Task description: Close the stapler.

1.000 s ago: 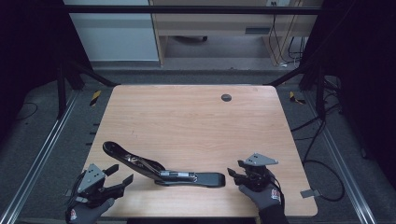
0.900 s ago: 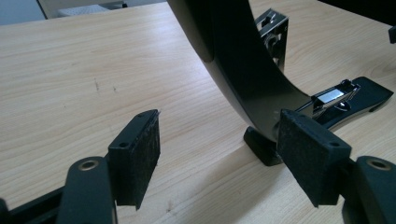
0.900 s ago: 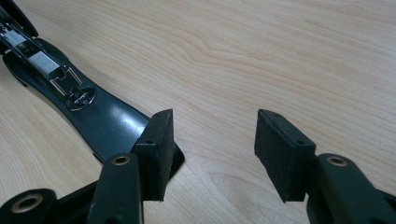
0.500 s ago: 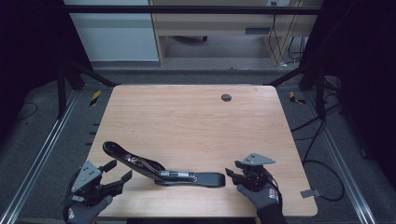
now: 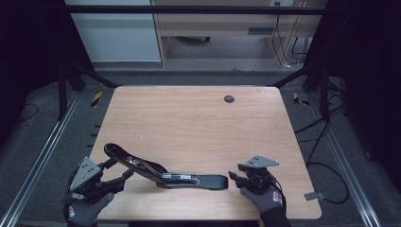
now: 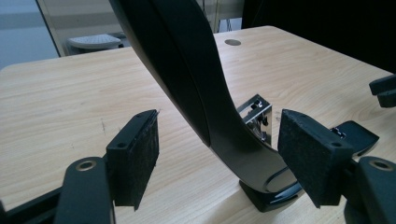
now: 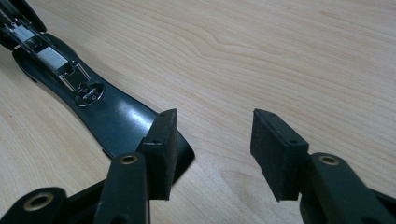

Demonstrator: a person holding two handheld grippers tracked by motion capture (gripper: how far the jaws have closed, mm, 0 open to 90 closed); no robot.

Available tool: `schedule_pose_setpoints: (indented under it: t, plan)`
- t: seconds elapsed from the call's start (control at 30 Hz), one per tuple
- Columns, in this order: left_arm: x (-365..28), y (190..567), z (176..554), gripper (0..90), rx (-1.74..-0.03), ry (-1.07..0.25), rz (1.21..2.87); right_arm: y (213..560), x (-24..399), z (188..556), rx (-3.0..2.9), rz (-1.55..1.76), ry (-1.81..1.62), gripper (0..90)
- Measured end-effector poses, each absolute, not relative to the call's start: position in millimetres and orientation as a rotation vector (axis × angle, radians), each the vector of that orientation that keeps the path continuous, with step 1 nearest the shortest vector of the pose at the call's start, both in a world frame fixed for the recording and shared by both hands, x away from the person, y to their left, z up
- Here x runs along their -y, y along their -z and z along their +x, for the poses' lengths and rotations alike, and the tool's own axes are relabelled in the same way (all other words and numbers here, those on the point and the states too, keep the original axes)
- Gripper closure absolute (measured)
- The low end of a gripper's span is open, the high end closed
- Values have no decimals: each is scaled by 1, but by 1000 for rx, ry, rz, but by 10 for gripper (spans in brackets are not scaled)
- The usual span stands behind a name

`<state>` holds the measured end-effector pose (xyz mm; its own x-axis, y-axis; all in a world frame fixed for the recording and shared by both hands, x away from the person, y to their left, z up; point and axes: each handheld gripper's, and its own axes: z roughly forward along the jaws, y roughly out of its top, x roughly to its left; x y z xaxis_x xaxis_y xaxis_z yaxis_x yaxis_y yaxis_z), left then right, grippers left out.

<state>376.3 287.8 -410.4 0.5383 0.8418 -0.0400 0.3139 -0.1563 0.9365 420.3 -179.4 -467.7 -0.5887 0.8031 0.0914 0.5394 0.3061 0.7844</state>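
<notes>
A black stapler [image 5: 165, 172] lies swung open near the front edge of the wooden table [image 5: 189, 123]. Its top arm [image 6: 187, 70] rises to the left and its base [image 7: 107, 112] stretches right. My left gripper [image 5: 120, 171] is open, and the raised arm passes between its pads [image 6: 135, 154] without touching them. My right gripper [image 5: 233, 178] is open at the base's right tip. Its jaws have just been closing. Bare wood shows between its pads [image 7: 275, 149], and the base tip lies beside the left one.
A round dark grommet [image 5: 229, 99] sits in the table near its far edge. The other gripper's jaw tip [image 6: 385, 88] shows at the right edge of the left gripper view. Dark frame rails and cables border the table on both sides.
My left gripper has edged slightly forward around the stapler's raised arm. The right gripper's jaws stand a little narrower. The stapler has not moved.
</notes>
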Motion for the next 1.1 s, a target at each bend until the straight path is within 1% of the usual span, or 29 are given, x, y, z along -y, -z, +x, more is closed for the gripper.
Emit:
schedule_pose_setpoints:
  t: [0.47,0.6,0.67,0.83,1.1]
  plan:
    - [-291,395,381,315,-968,-644,1674,469,177,417,-2305,1197,-1163,597]
    - [-290,393,384,333,-973,-645,1666,468,175,416,-2310,1199,-1149,641]
    - [-289,393,386,340,-976,-643,1664,468,174,415,-2314,1196,-1147,678]
    - [-291,394,388,372,-982,-642,1666,468,172,415,-2336,1194,-1148,720]
    - [-291,394,391,436,-986,-629,1657,467,171,414,-2352,1210,-1142,742]
